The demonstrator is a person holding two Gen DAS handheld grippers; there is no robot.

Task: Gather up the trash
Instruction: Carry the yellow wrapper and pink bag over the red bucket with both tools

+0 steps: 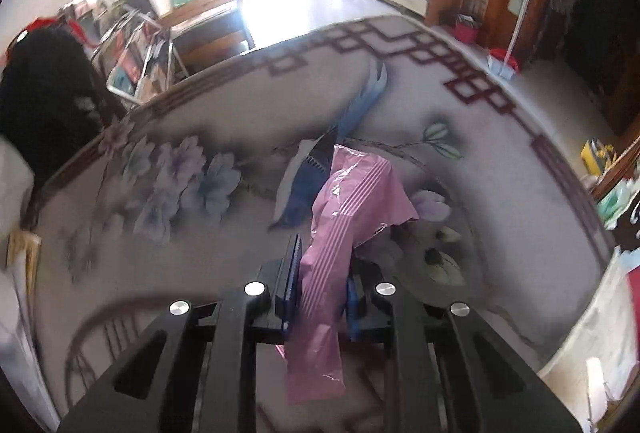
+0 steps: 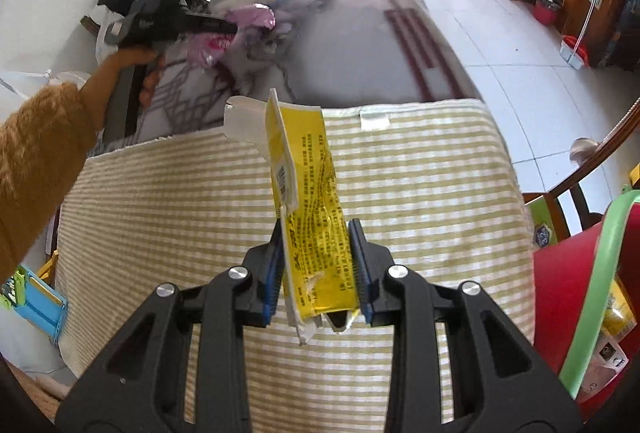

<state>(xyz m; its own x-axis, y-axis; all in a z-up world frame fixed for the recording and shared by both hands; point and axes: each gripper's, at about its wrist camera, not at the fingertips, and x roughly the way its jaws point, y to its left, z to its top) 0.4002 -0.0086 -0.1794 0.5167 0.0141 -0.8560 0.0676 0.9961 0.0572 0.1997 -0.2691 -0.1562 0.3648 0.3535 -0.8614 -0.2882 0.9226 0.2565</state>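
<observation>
My left gripper (image 1: 322,273) is shut on a pink plastic wrapper (image 1: 344,217) and holds it above a flowered table top (image 1: 160,169). A blue and white wrapper (image 1: 304,177) lies on the table just beyond it. In the right wrist view the left gripper (image 2: 230,27) shows at the upper left with the pink wrapper (image 2: 252,17) in its fingers. My right gripper (image 2: 316,257) is shut on a flattened yellow box (image 2: 312,201) with a white flap, held above a striped cloth (image 2: 420,193).
A red bin with a green rim (image 2: 592,293) stands at the right edge, with trash inside. A rack of magazines (image 1: 136,53) and a wooden chair (image 1: 208,25) stand beyond the table. A red dustpan and broom (image 2: 576,45) lean by the far wall.
</observation>
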